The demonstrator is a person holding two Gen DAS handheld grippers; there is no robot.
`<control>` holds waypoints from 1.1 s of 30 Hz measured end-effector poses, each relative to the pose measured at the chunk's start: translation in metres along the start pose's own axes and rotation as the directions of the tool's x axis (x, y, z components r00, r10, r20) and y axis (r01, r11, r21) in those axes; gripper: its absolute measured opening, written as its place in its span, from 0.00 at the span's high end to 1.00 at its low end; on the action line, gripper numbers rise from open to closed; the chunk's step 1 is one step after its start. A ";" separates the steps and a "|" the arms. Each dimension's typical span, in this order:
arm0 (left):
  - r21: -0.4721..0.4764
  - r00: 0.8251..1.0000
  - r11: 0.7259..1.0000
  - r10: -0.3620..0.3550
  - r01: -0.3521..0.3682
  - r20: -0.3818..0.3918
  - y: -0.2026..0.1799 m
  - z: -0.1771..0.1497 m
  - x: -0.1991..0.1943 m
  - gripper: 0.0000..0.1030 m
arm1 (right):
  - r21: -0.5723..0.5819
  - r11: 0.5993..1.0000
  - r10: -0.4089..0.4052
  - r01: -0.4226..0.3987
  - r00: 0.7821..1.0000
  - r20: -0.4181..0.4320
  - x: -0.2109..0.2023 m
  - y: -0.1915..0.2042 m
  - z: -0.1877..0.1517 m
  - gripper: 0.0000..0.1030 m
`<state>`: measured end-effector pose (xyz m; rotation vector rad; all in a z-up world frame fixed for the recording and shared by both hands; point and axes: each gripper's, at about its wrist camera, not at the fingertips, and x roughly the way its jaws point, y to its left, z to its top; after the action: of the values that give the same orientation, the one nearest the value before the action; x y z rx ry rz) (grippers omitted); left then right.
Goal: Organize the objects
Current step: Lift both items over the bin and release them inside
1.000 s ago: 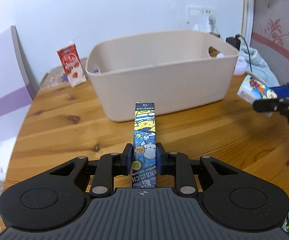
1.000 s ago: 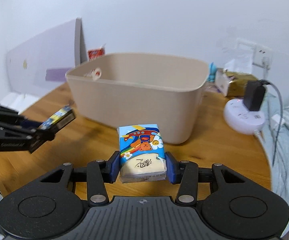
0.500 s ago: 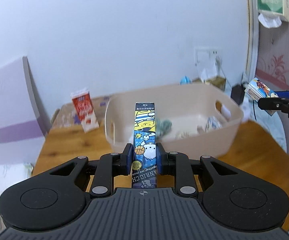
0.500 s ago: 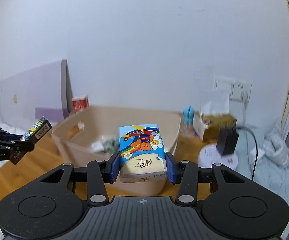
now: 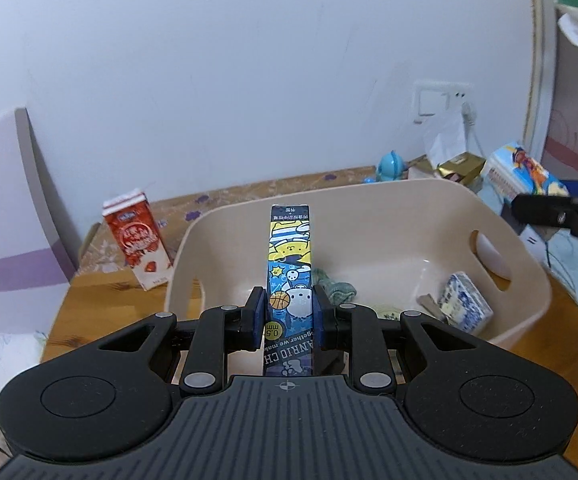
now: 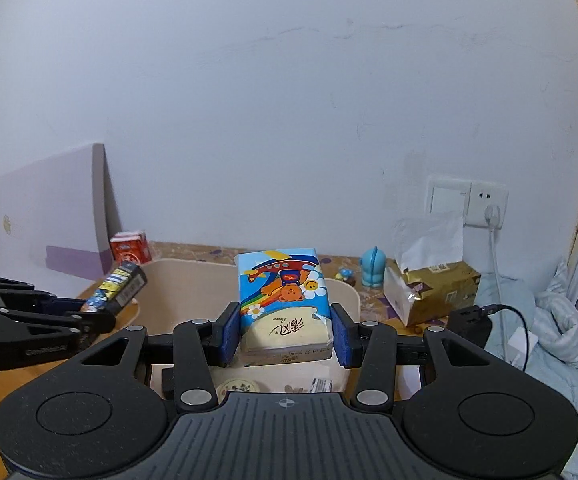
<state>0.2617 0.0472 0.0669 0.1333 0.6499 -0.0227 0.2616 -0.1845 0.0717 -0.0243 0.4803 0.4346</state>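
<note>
Two grippers over beige bin [image 5: 369, 216] on wooden table [image 5: 101, 292]: left gripper [image 5: 287, 312] clamps pen box [image 5: 290, 276]; right gripper [image 6: 285, 330] clamps tissue pack [image 6: 281, 300]. White wall behind; milk carton [image 5: 139, 244] at 10 o'clock of the bin, wall socket [image 6: 487, 204] at 2 o'clock.

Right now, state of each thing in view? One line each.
left gripper: shut on the pen box.
pen box: held upright, above the bin.
right gripper: shut on the tissue pack.
tissue pack: held, above the bin.
bin: open-topped, holding several small items.
milk carton: upright on the table, left of the bin.
gold tissue bag: open, tissue sticking out.
wall plug: plugged in.
</note>
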 end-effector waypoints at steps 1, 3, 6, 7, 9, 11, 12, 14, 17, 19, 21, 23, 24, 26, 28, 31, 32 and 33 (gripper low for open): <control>-0.007 1.000 1.000 0.001 -0.001 -0.014 -0.001 0.001 0.007 0.77 | -0.003 1.000 -0.005 0.005 1.000 -0.011 0.008 0.001 -0.001 0.58; -0.017 0.999 1.000 0.003 -0.004 -0.050 -0.003 0.001 0.023 0.77 | -0.011 1.000 -0.012 0.011 0.999 -0.037 0.023 0.004 -0.003 0.58; -0.022 0.993 1.000 0.017 -0.020 -0.121 -0.006 -0.002 0.042 0.77 | -0.025 1.000 -0.020 0.018 0.996 -0.082 0.045 0.009 -0.008 0.58; -0.025 0.990 0.999 0.016 -0.020 -0.142 -0.006 -0.003 0.046 0.77 | -0.029 0.999 -0.023 0.021 0.995 -0.094 0.050 0.010 -0.010 0.58; -0.031 0.984 0.999 0.014 -0.020 -0.177 -0.006 -0.007 0.054 0.76 | -0.046 0.999 -0.032 0.027 0.992 -0.122 0.061 0.013 -0.015 0.58; -0.038 0.979 0.999 0.009 -0.017 -0.205 -0.006 -0.011 0.058 0.74 | -0.056 0.998 -0.041 0.033 0.989 -0.142 0.067 0.013 -0.020 0.58; -0.039 0.977 0.999 0.003 -0.011 -0.212 -0.007 -0.012 0.059 0.70 | -0.056 0.998 -0.042 0.033 0.987 -0.156 0.071 0.012 -0.022 0.58; -0.036 0.978 0.999 0.002 -0.010 -0.209 -0.008 -0.014 0.056 0.38 | -0.048 0.999 -0.030 0.021 0.983 -0.182 0.075 0.010 -0.025 0.48; -0.026 0.986 0.999 0.020 -0.024 -0.166 -0.011 -0.015 0.042 0.24 | -0.044 0.999 -0.024 0.017 0.984 -0.177 0.070 0.009 -0.028 0.40; -0.030 0.988 0.999 0.013 -0.018 -0.155 -0.011 -0.015 0.033 0.23 | -0.046 0.999 -0.032 0.025 0.986 -0.161 0.061 0.010 -0.027 0.29; -0.035 0.990 0.999 0.010 -0.015 -0.142 -0.010 -0.014 0.023 0.21 | -0.061 0.997 -0.065 0.057 0.988 -0.139 0.049 0.012 -0.027 0.19; -0.034 0.992 0.999 0.008 -0.012 -0.127 -0.011 -0.016 0.012 0.20 | -0.064 0.996 -0.072 0.064 0.990 -0.119 0.035 0.013 -0.026 0.11; -0.032 0.993 0.999 0.008 -0.012 -0.122 -0.012 -0.017 0.006 0.20 | -0.058 0.996 -0.069 0.063 0.991 -0.112 0.029 0.012 -0.025 0.08; -0.029 0.994 1.000 0.006 -0.009 -0.113 -0.012 -0.018 -0.004 0.20 | -0.036 0.997 -0.068 0.064 0.992 -0.104 0.017 0.010 -0.025 0.01; -0.033 0.995 0.999 0.004 -0.008 -0.097 -0.011 -0.021 -0.015 0.20 | -0.019 0.998 -0.061 0.060 0.994 -0.093 0.004 0.008 -0.026 0.00; -0.043 0.997 0.999 0.004 -0.008 -0.083 -0.010 -0.025 -0.033 0.18 | -0.019 0.997 -0.073 0.072 0.993 -0.091 -0.015 0.010 -0.026 0.00; -0.045 0.997 0.999 0.002 -0.006 -0.081 -0.010 -0.026 -0.040 0.18 | -0.020 0.997 -0.077 0.075 0.993 -0.084 -0.021 0.011 -0.027 0.00; -0.046 0.997 0.999 0.001 -0.004 -0.076 -0.010 -0.029 -0.046 0.18 | -0.022 0.997 -0.080 0.078 0.994 -0.074 -0.029 0.012 -0.028 0.00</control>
<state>0.2071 0.0396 0.0710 0.0911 0.7254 -0.0004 0.2213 -0.1880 0.0610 -0.0777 0.5468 0.3616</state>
